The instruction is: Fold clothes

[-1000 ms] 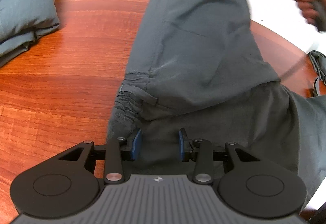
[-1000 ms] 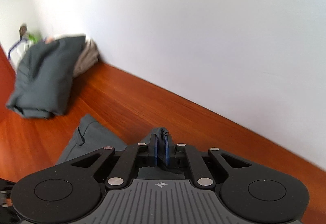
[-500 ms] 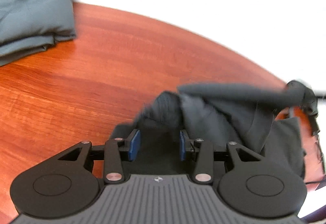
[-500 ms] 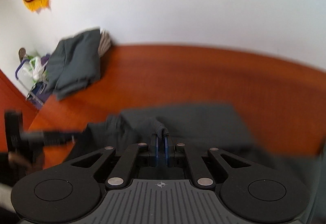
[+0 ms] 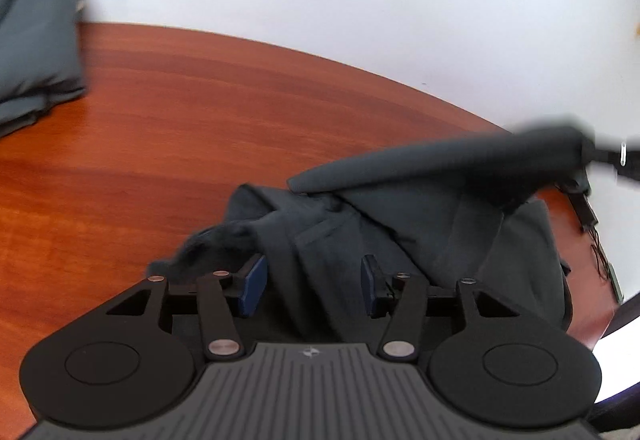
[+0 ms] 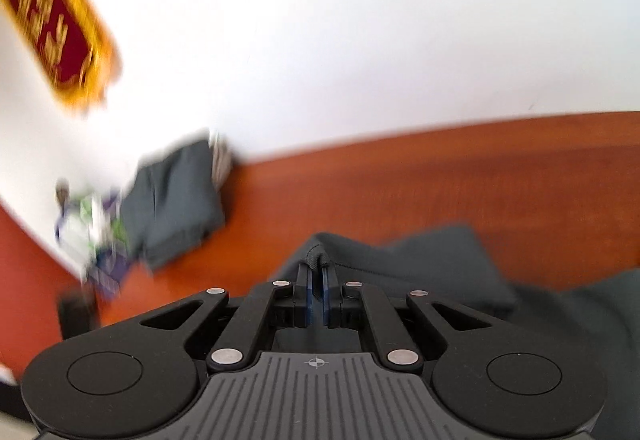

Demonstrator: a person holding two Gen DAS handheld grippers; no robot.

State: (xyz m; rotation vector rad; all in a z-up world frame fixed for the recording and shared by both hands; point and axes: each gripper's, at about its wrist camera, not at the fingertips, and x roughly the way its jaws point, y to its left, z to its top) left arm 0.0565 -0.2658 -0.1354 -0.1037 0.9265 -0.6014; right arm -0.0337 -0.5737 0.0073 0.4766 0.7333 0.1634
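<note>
Reddish wood tabletop against a white wall. Left gripper nearest, jaws apart and just been opening, dark grey trousers bunched beneath and between them, pads not pressing. Right gripper jaws clamped on a trouser edge, lifting a fold. Beyond the trousers, folded grey garment at the wall; red-gold pennant above.
</note>
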